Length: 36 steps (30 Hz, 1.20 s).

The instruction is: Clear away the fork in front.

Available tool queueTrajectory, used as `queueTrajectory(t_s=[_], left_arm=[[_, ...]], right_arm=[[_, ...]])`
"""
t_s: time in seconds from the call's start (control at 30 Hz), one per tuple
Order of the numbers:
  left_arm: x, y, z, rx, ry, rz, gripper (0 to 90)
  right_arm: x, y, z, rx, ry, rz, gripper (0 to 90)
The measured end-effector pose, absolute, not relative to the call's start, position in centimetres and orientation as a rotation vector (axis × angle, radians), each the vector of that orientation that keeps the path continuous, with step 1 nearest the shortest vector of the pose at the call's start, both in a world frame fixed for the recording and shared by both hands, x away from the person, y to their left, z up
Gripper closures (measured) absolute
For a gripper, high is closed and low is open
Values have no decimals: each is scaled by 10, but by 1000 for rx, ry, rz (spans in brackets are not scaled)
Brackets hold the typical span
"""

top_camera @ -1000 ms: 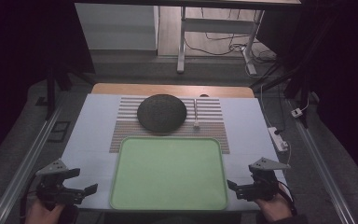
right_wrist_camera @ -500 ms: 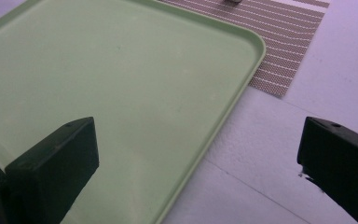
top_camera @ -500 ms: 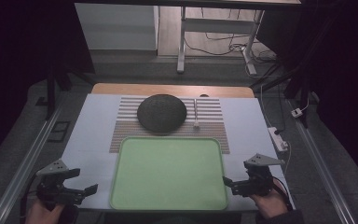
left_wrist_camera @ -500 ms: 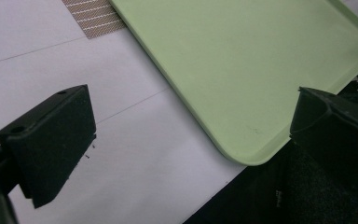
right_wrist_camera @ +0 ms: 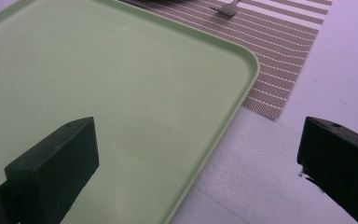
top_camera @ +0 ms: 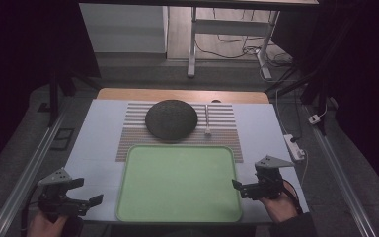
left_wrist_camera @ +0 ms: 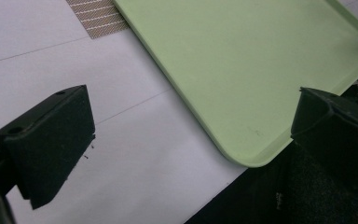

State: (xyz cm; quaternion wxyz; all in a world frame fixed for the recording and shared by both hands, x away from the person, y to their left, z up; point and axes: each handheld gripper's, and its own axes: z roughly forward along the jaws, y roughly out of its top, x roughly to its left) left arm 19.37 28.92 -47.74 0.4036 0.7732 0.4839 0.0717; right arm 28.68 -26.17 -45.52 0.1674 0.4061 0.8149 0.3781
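Landmark: the green tray (top_camera: 179, 182), lying flat at the near middle of the white table (top_camera: 101, 126), and everything here is placed from it.
Left gripper: the left gripper (top_camera: 90, 191) sits off the tray's near left corner, held in the person's left hand (top_camera: 47, 224) at the table's near edge. Jaws spread wide, nothing between them. In the left gripper view the tray's rounded near corner (left_wrist_camera: 251, 158) lies between the two black jaws, with bare white table under the left one.
Right gripper: the right gripper (top_camera: 239, 186) is right at the tray's right rim, near its near right corner, held in the right hand (top_camera: 279, 207). Jaws gaping wide, gripping nothing. In the right gripper view one jaw hangs over the green surface (right_wrist_camera: 98, 84) and the other over the white table beyond the rim. Touching the rim or not, I can't tell.
Placemat: a striped placemat (top_camera: 224, 136) lies just behind the tray, and the tray's far edge overlaps it.
Dome: a dark round domed thing (top_camera: 171, 118) sits on the placemat, beyond the tray's far edge.
Utensil: a pale slim utensil (top_camera: 208, 121) lies on the placemat just right of the dome. What kind it is, too small to say.
Beyond: a strip of wood tabletop (top_camera: 182, 95) shows past the white surface.
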Motion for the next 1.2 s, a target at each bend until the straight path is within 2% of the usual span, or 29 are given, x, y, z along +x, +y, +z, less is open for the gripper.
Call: queueTrajectory(t_s=[0.4,1.2], left_arm=[[194,289,-477,1955,1221,181,0],[194,288,-478,1966,1217,180,3]], right_arm=[[315,-243,-455,1073,2338,1001,0],[383,-203,-473,1229,2345,959,0]])
